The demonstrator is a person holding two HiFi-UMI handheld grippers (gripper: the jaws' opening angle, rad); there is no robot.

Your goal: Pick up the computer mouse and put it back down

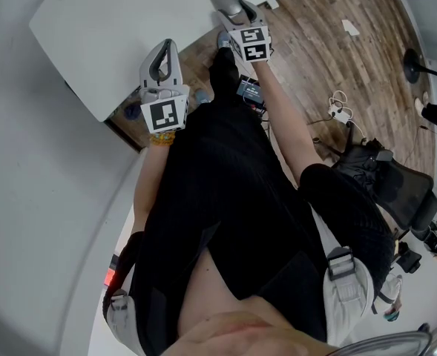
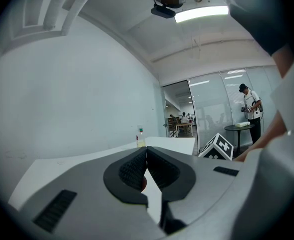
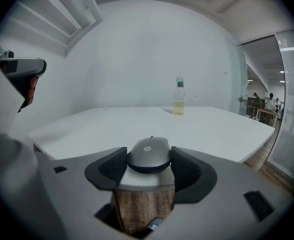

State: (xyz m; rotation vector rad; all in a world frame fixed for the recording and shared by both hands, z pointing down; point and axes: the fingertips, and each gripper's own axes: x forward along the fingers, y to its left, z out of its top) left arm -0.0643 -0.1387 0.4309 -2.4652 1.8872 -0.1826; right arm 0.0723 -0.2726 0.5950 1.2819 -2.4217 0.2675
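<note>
A grey computer mouse (image 3: 149, 154) sits between the pads of my right gripper (image 3: 147, 159), which is shut on its two sides. It is held just over the near edge of the white table (image 3: 137, 126), with wood floor showing beneath the jaws. In the head view the right gripper (image 1: 225, 0) reaches toward the table's corner; I cannot pick out the mouse there. My left gripper (image 2: 146, 151) is shut with its pads pressed together and nothing in them. In the head view it (image 1: 165, 54) hangs beside the table's edge (image 1: 122, 95).
A small bottle of yellowish liquid (image 3: 179, 96) stands far back on the table, also seen as a bottle (image 2: 140, 137) in the left gripper view. Cables and an office chair (image 1: 396, 191) lie on the wood floor to the right. A person (image 2: 250, 109) stands by a glass wall.
</note>
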